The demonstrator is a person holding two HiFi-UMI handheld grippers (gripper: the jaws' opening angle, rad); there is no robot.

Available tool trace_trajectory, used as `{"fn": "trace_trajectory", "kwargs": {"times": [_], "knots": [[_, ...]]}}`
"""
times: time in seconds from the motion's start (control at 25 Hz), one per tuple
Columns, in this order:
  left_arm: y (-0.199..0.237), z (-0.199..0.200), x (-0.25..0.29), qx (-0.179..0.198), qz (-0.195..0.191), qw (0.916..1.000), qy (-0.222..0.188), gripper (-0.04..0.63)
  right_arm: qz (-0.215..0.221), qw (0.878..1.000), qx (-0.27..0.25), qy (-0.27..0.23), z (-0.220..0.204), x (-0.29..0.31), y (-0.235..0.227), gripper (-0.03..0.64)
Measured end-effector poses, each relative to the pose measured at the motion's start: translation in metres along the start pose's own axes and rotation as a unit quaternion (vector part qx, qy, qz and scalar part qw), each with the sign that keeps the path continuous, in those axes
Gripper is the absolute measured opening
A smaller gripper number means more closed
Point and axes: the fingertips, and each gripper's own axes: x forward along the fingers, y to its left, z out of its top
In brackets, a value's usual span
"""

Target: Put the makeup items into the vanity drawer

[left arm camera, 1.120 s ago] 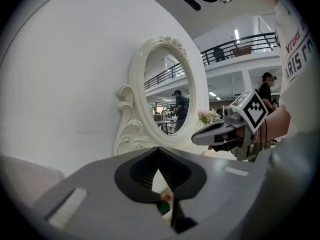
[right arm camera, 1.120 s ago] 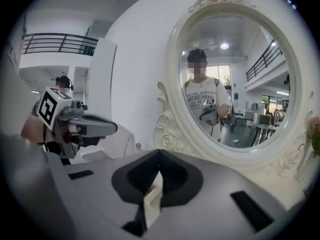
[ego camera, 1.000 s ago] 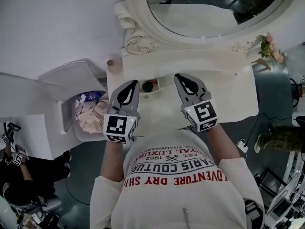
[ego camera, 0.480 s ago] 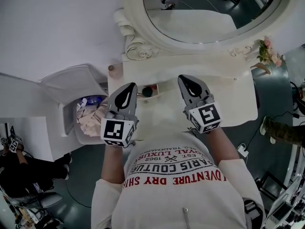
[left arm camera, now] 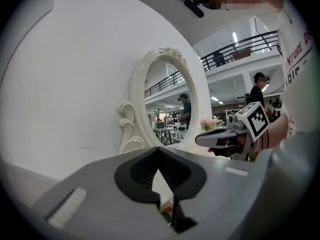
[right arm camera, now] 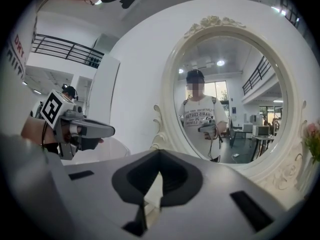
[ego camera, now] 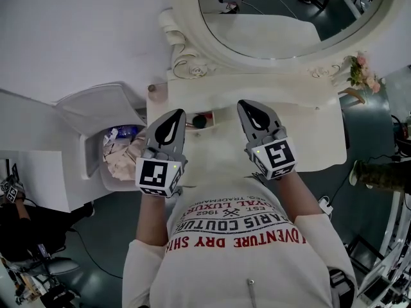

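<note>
Both my tools are clenched on nothing: the left tool (ego camera: 172,124) and the right tool (ego camera: 255,115) hang side by side, about level, over the white desk (ego camera: 308,127) in front of the oval mirror (ego camera: 276,18). The only makeup (ego camera: 198,120) I can make out is a small dark and red piece at the back of the desk, between the two tool tips and nearer the left one (whether it already lies in a drawer I can't tell from here). To do this well I'd part the left tool's jaws first, approach the piece squarely, and close only once both pads flank it. The right tool would stay free for the drawer.
</note>
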Motion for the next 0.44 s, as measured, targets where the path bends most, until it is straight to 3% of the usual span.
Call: {"fn": "trace_trajectory", "kwargs": {"times": [0.44], "knots": [[-0.0065,0.0019,-0.0071,0.008,0.000,1.0000,-0.002,0.009,0.006,1.000,-0.004,-0.003,0.0017,-0.0069,0.0100,0.005]]}}
